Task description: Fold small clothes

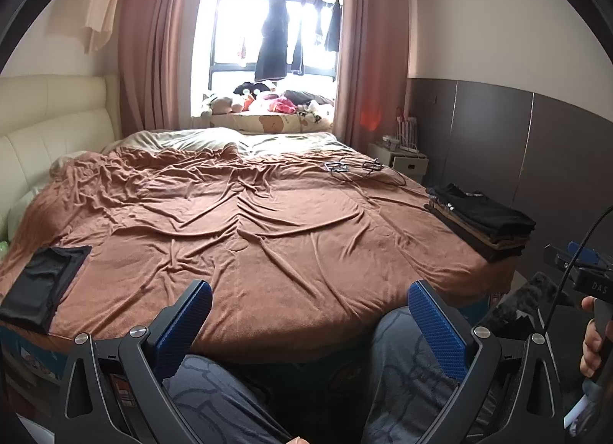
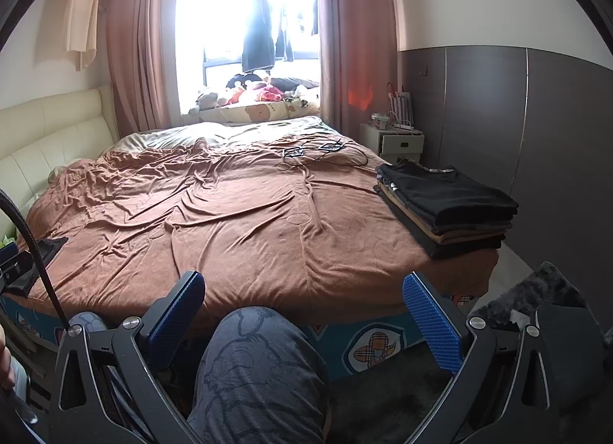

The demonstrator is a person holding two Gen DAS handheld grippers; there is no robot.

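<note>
A folded black garment (image 1: 40, 283) lies flat at the bed's near left corner; only its edge (image 2: 51, 246) shows in the right wrist view. A stack of folded dark and tan clothes (image 1: 481, 220) (image 2: 446, 204) sits at the bed's right edge. My left gripper (image 1: 310, 308) is open, held above a person's knees in front of the bed, with nothing between its blue pads. My right gripper (image 2: 304, 300) is open too, empty, over a knee in grey patterned trousers (image 2: 260, 367). Both are well short of the clothes.
The bed carries a wrinkled brown blanket (image 1: 245, 214) with black cables and small frames (image 1: 352, 168) at its far right. A cream headboard (image 1: 49, 130) stands left, a white nightstand (image 2: 392, 141) right. Stuffed toys (image 1: 264, 101) line the windowsill. A dark rug (image 2: 536, 294) lies on the floor at right.
</note>
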